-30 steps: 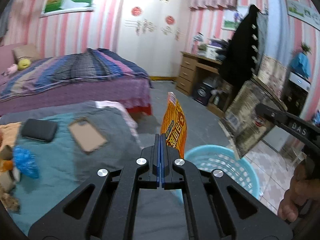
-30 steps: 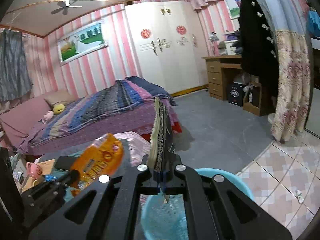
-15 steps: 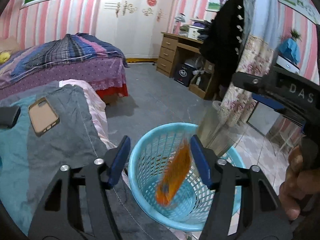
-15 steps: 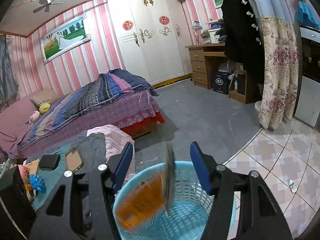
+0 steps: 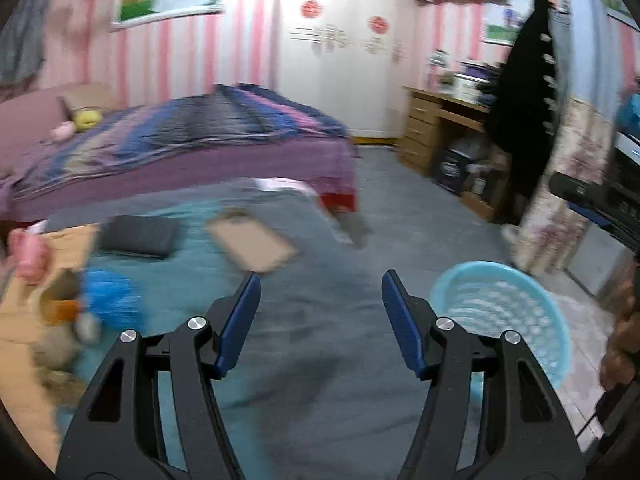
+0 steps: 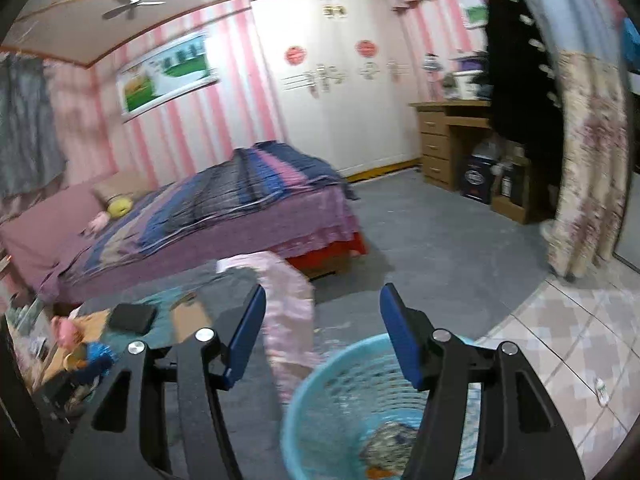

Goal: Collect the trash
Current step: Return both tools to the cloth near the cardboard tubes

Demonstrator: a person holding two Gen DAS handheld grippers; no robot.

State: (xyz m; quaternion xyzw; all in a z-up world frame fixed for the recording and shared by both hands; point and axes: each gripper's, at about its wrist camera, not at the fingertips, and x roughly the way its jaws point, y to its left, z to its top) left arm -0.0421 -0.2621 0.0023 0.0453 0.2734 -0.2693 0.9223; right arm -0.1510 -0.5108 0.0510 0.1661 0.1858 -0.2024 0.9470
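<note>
Holding both grippers spread wide and empty, we note the round light-blue plastic mesh basket with trash inside.

Left gripper: blue-padded fingers apart above the grey-teal bedspread, basket to its right on the floor. Right gripper: fingers apart directly over the basket; a crumpled patterned wrapper lies at its bottom. Far left on the bedspread, blurred: a blue crinkled wrapper, black wallet, tan phone case.
</note>
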